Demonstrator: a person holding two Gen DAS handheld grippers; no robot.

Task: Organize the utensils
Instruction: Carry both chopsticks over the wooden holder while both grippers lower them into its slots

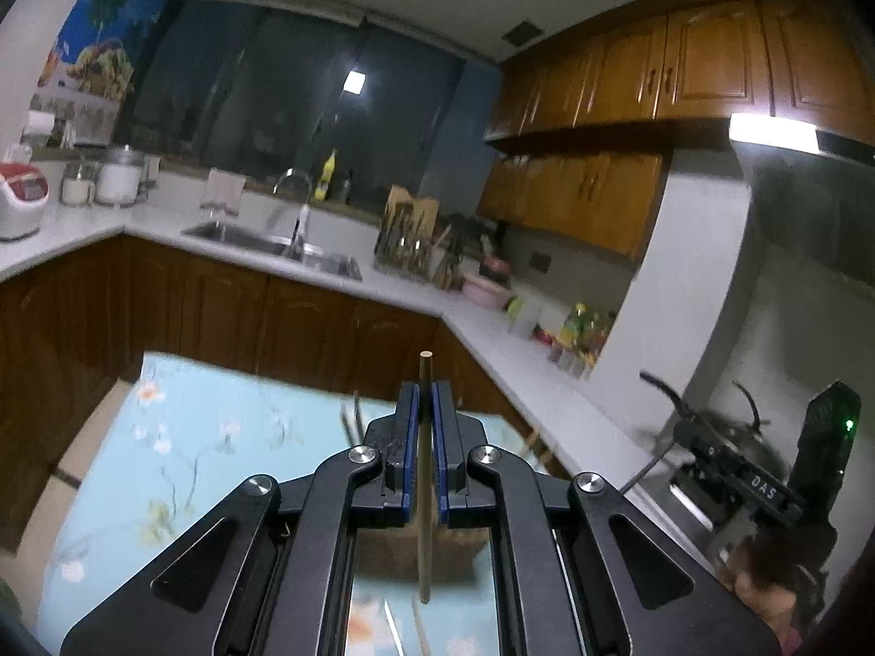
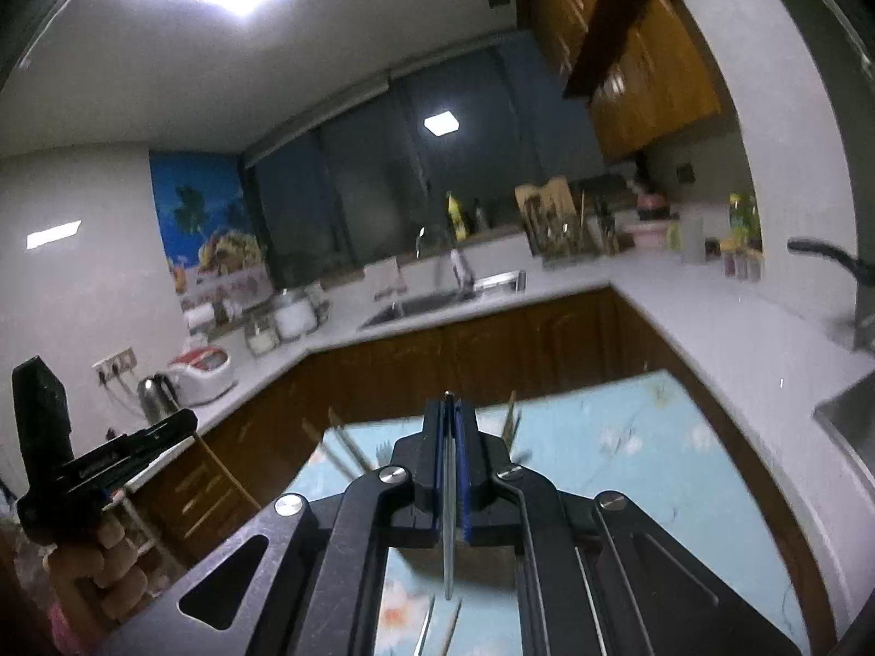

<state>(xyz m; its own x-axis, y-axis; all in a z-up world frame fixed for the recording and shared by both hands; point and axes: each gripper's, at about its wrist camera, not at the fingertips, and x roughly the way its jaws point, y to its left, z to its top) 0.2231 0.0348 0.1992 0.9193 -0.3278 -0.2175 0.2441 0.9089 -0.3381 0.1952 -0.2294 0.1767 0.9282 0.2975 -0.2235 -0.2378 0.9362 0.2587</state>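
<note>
My left gripper (image 1: 426,391) is shut on a wooden chopstick (image 1: 425,470) that stands upright between the blue pads, its tip just above them, lifted over the floral blue table (image 1: 208,437). My right gripper (image 2: 449,407) is shut on a thin metal utensil handle (image 2: 448,525), also held upright above the table (image 2: 629,470). Blurred utensils (image 2: 342,451) stand behind the fingers on the table. Two more thin utensils (image 2: 437,628) lie on the cloth below the right gripper. The right gripper also shows in the left wrist view (image 1: 765,486) and the left one in the right wrist view (image 2: 87,470).
A white L-shaped counter (image 1: 525,361) with a sink (image 1: 273,246), a knife block and utensil rack (image 1: 410,235), a rice cooker (image 1: 19,197) and jars surrounds the table. Wooden cabinets run below and above it. A wooden chair (image 2: 202,492) stands at the table's left side.
</note>
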